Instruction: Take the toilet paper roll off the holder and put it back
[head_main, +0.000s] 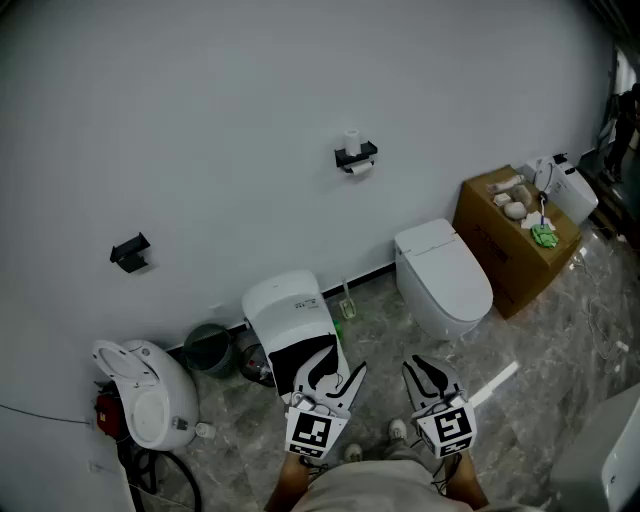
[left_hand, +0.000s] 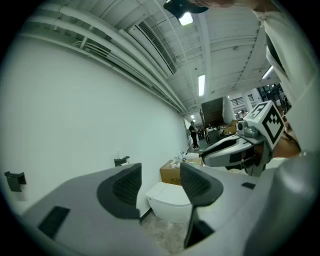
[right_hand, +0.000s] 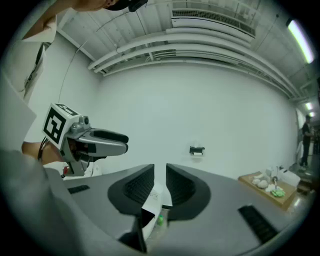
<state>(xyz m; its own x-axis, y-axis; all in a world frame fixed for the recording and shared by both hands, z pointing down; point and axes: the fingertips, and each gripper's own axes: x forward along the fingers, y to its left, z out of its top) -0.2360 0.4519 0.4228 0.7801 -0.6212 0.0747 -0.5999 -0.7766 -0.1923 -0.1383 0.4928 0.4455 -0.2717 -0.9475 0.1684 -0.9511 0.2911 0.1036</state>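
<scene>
Both low by the body: left gripper (head_main: 338, 375) released, jaws apart, empty; right gripper (head_main: 428, 376) all but clenched, only a slit, nothing in it. Step: approach, prob. not begun. White bin (head_main: 290, 312) just ahead of left gripper, toilet (head_main: 443, 272) ahead-right; floor gap btwn them looks the way in. Toilet paper roll (head_main: 358, 168) hangs on wall holder (head_main: 356, 155), well ahead & above. Next: step in, reach up, open wider.

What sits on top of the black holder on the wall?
A white roll stands upright on the holder; a second roll hangs under it. How that one is mounted is too small to tell.
</scene>
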